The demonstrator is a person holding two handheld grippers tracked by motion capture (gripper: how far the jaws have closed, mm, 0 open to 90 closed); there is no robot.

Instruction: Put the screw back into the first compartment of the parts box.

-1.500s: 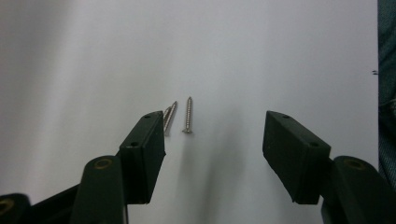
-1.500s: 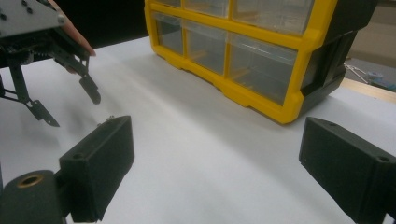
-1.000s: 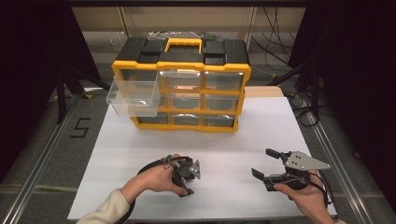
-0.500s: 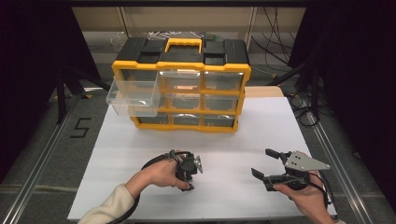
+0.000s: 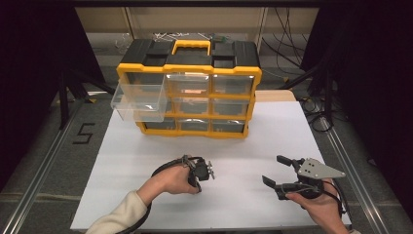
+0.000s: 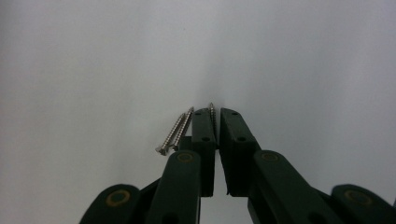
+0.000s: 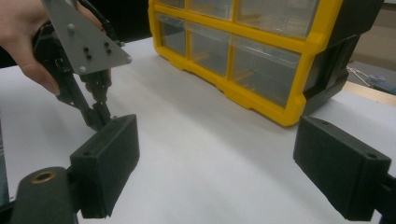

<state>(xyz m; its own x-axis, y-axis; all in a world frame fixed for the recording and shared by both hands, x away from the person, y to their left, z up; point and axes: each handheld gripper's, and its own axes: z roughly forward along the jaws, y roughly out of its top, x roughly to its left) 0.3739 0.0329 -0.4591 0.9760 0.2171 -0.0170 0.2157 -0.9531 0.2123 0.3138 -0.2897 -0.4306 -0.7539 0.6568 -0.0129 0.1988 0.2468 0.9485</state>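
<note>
My left gripper points down at the white table, and its jaws have just been closing. They are shut on a thin silver screw whose tip shows between the pads. Two more screws lie on the table against the left jaw. In the high view the left gripper sits at the table's front centre under a hand. My right gripper rests at the front right, open with nothing between its fingers. From the right gripper view the left gripper touches the table.
A yellow and black drawer cabinet stands at the back of the table; it appears again in the right gripper view. Its top left clear drawer is pulled out. Metal rails run along both table sides.
The left gripper has edged slightly to the right and its jaws look narrower than a second ago. The right hand and gripper have stayed put.
</note>
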